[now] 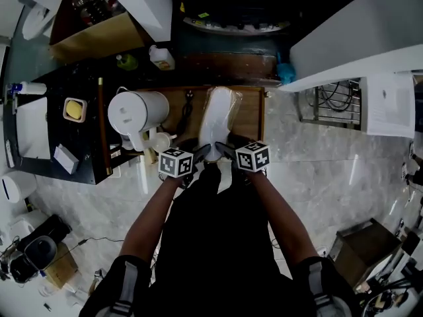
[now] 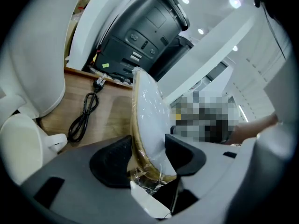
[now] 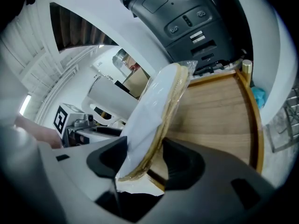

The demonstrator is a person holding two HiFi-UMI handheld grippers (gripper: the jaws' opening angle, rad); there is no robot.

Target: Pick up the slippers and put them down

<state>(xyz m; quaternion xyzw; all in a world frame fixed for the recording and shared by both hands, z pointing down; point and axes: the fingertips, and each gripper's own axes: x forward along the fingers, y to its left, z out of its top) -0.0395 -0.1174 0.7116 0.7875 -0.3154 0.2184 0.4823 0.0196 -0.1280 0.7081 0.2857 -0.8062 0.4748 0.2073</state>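
A pair of white slippers (image 1: 218, 119) with tan sole edges, wrapped in clear plastic, is held on edge just above the wooden tabletop (image 1: 252, 114). Both grippers grip its near end. My left gripper (image 1: 198, 156) is shut on the slippers (image 2: 148, 120) from the left, and the pack stands upright between its dark pads (image 2: 112, 164). From the other side my right gripper (image 1: 228, 152) is shut on the slippers (image 3: 154, 111), one pad on the white face and the other on the tan sole edge. The far tip of the slippers points away from me.
A white kettle (image 1: 137, 113) and a small white cup (image 1: 160, 141) stand at the left of the wooden top, with a black cable (image 2: 84, 115) beside them. A large black appliance (image 2: 140, 36) sits behind. A dark counter (image 1: 79, 78) lies further left, marble floor (image 1: 330, 170) to the right.
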